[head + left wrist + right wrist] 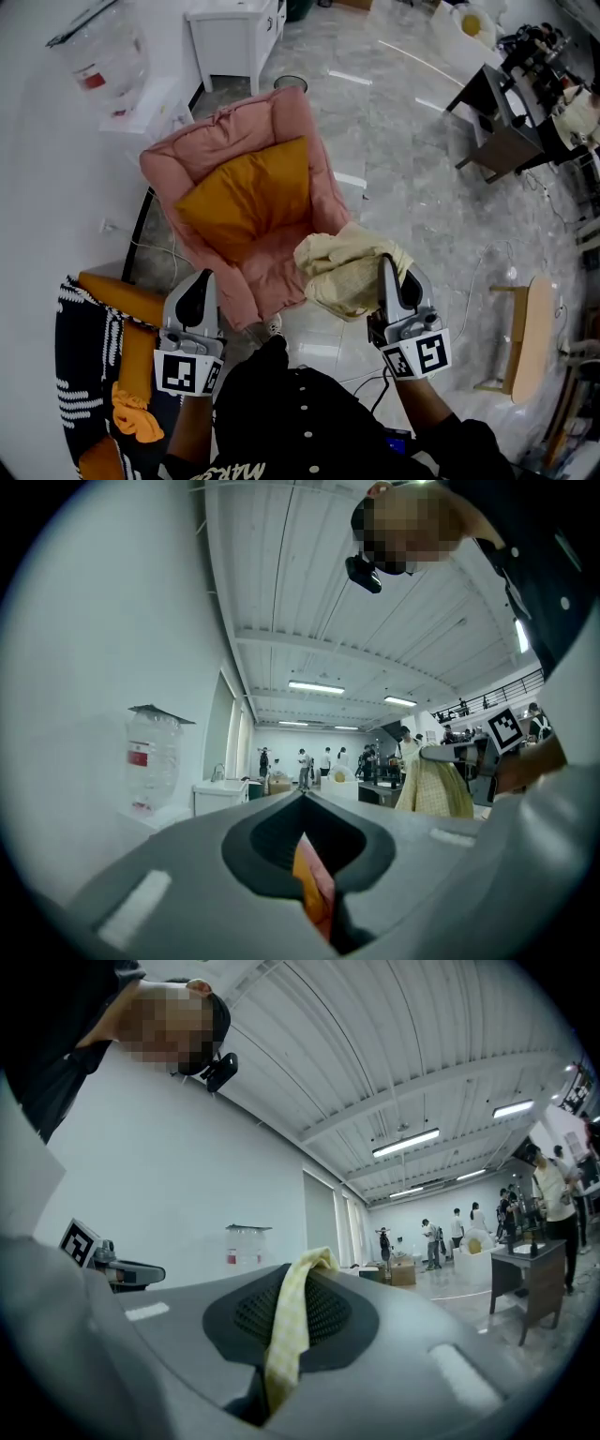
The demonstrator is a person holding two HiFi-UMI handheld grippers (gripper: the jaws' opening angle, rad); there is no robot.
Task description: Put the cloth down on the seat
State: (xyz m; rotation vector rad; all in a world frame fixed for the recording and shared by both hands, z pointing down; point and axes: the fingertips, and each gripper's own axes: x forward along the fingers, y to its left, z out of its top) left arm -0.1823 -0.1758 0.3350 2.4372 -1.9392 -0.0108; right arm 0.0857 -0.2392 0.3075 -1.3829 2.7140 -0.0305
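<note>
At the far left of my head view lies a black-and-white patterned fabric (80,347) with orange pieces beside it. Next comes my left gripper (200,279), hanging off the near corner of the pink armchair (234,122). In the left gripper view (305,801) its jaws sit pressed together; a thin orange-and-pink sliver shows in the slit, and I can't tell whether it is caught there or only seen past them. The armchair stands in the middle of the floor with an orange cushion (248,197) lying across its seat and back. Just right of the chair's near arm is the pale yellow cloth (342,267), bunched up in the air over the marble floor, off the seat. My right gripper (386,267) is clamped on it. In the right gripper view (314,1262) a checked yellow fold of the cloth (286,1335) runs up between the closed jaws and out over their tips. Further right, well apart, stands a wooden stool (530,333).
</note>
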